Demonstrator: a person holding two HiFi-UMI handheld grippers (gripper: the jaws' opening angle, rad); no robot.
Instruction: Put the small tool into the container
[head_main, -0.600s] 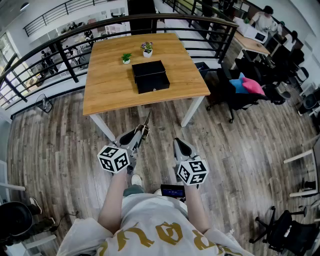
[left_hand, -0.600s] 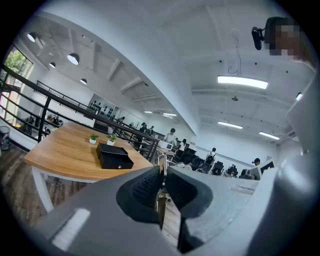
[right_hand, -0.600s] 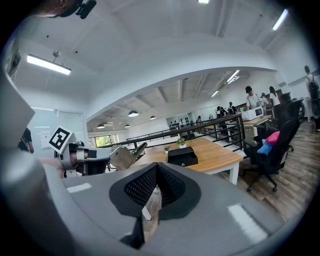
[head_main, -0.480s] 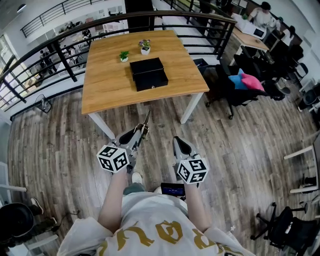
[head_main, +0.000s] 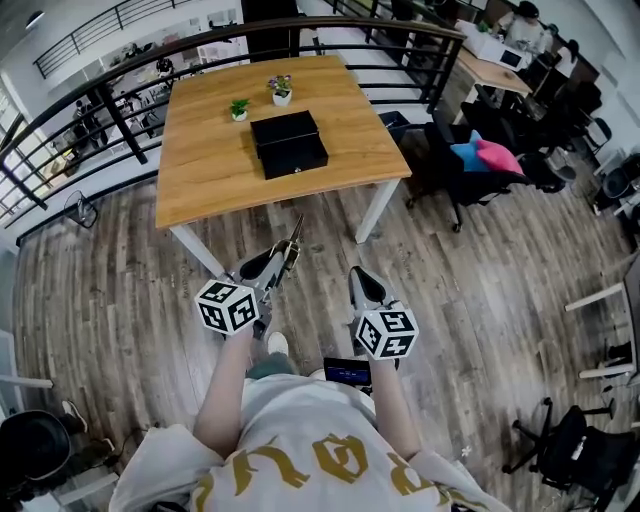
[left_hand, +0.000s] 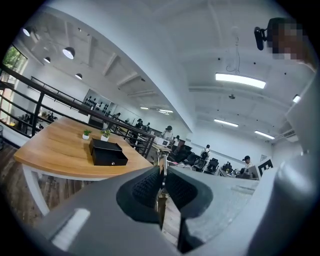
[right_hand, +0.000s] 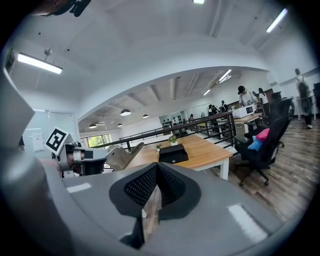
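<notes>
Small tool (left_hand: 162, 161), mostly hidden in left gripper (left_hand: 161, 176)

Table (head_main: 200, 170) shows smooth, warm wood grain. Container (head_main: 288, 143) reads matt black; the small tool (head_main: 294, 237) glints, thin metal.

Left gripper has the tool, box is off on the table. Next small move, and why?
Probably step forward to the wooden table, left gripper shut on the small tool. The black box sits mid-table, beyond both grippers' reach, and looks closed, so the shut, empty right gripper may need to open it.
</notes>
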